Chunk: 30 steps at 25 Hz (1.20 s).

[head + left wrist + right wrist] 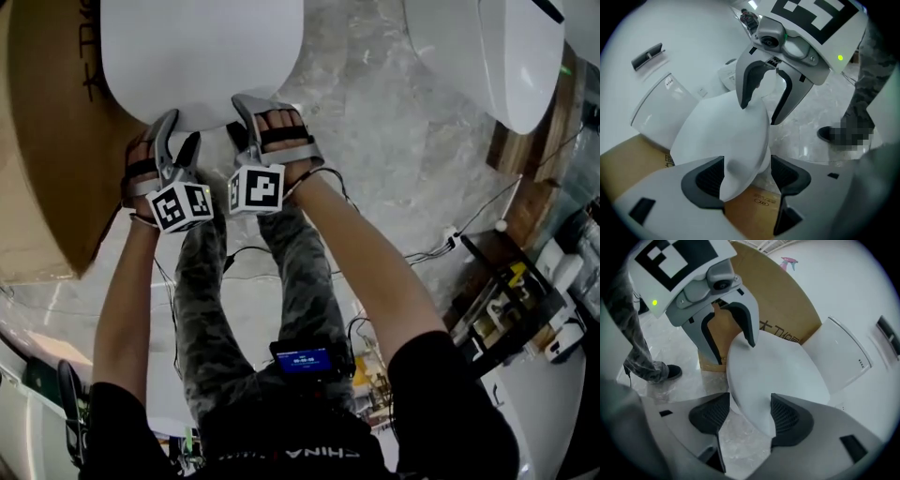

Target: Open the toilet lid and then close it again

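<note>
Brown cardboard (47,141) stands at nine o'clock of the head view. Just right of it the left gripper (180,133) has its jaws wide apart, straddling the front rim of the toilet lid (202,56) without clamping it. Its own view shows the rim in the gap, close against one pad and clear of the other. The lid lies down, its long axis running from that rim at six o'clock away to twelve, toward the tank (839,357). Just beside, on the rim's right, the right gripper (242,117) is likewise spread, with the rim between its pads and nothing gripped. Both sit equally near, so I judge either could take the rim and swing it up toward twelve. The hinge is cut off by the head view's top edge, the bowl is hidden under the lid, and a second white fixture (497,56) at two o'clock is only partly in frame.
</note>
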Tool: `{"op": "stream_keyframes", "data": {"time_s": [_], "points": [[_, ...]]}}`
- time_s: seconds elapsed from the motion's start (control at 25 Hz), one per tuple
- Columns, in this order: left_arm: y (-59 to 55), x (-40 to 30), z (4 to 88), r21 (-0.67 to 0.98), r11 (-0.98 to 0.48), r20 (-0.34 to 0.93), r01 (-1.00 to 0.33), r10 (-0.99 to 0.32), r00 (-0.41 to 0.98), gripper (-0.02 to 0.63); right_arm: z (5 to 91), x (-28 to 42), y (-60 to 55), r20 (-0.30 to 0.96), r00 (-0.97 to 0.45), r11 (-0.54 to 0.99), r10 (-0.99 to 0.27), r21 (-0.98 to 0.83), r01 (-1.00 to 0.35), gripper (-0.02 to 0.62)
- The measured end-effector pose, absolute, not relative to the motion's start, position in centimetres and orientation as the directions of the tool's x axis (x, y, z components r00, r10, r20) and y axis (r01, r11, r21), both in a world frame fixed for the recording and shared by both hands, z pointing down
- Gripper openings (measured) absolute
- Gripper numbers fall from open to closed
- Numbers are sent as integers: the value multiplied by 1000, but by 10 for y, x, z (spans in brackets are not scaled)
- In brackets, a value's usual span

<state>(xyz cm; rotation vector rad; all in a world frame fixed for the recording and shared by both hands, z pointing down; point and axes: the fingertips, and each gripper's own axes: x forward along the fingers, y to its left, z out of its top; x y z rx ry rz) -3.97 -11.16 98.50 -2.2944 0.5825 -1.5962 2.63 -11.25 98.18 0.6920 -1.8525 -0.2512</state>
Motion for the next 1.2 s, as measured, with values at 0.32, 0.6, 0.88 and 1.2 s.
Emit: {"op": "stream_keyframes", "data": {"time_s": [0.32, 0.6, 0.88, 1.2], "points": [[-128, -42, 972, -488, -859, 811, -152, -511, 285, 295, 972, 27, -120, 785, -220, 802, -579, 500, -327, 262], [-124, -42, 953, -494, -854, 793, -160, -519, 318, 295, 953, 26, -116, 785, -254, 815, -565, 483, -319, 261], [-129, -49, 859, -551, -805, 719, -222, -592, 364, 291, 860, 20, -123, 749, -318, 810, -581, 493, -319, 261], [-162, -33, 762, -636, -717, 586, -283, -689, 428, 184, 762, 29, -157, 667, -359, 756, -653, 542, -368, 188]]}}
